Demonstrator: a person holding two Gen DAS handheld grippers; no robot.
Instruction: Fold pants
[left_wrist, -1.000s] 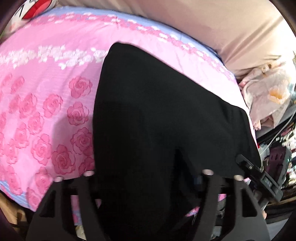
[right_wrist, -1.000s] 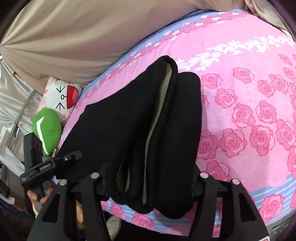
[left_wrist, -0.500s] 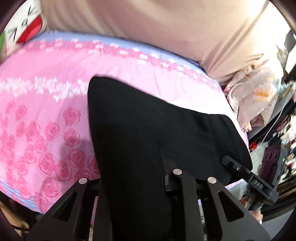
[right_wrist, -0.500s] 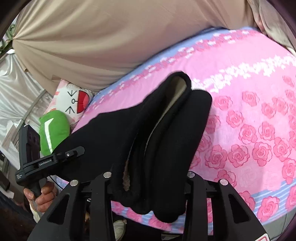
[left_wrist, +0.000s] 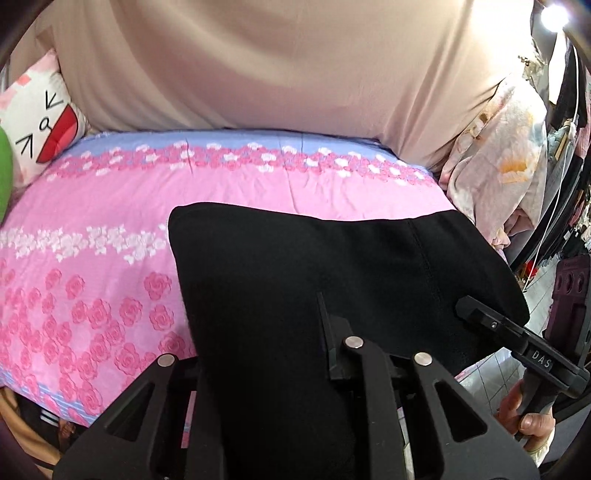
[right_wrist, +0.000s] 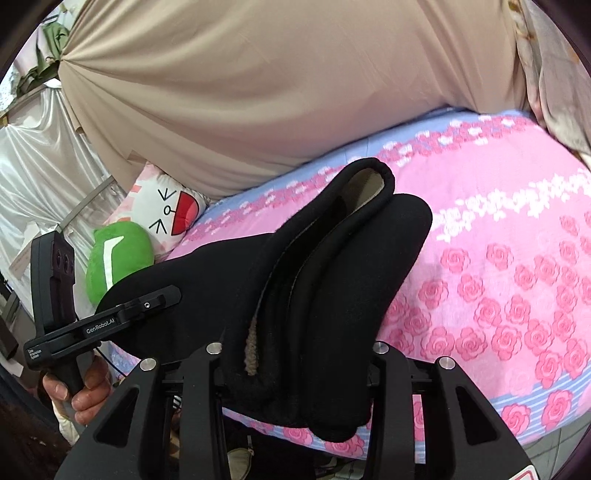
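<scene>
So the left tongs (left_wrist: 266, 365) are clamped on one edge of the black pants (left_wrist: 332, 266), the fabric bunched right between the jaws after they squeezed in on it. A hand (right_wrist: 79, 391) grips the handle down in the corner of the right-side view. The pants sit over the near side of the bed (left_wrist: 92, 229), which has a pink rose-print sheet, and the cloth stretches across from one set of tongs to the other with its far edge lying on the sheet. Over on the right, the right tongs (right_wrist: 295, 369) pinch a much thicker folded bundle of the same pants, where the pale fuzzy lining shows in the folds. At the head of the bed there's a cartoon-face pillow (right_wrist: 168, 210) with a green plush (right_wrist: 118, 258) beside it, touching.
</scene>
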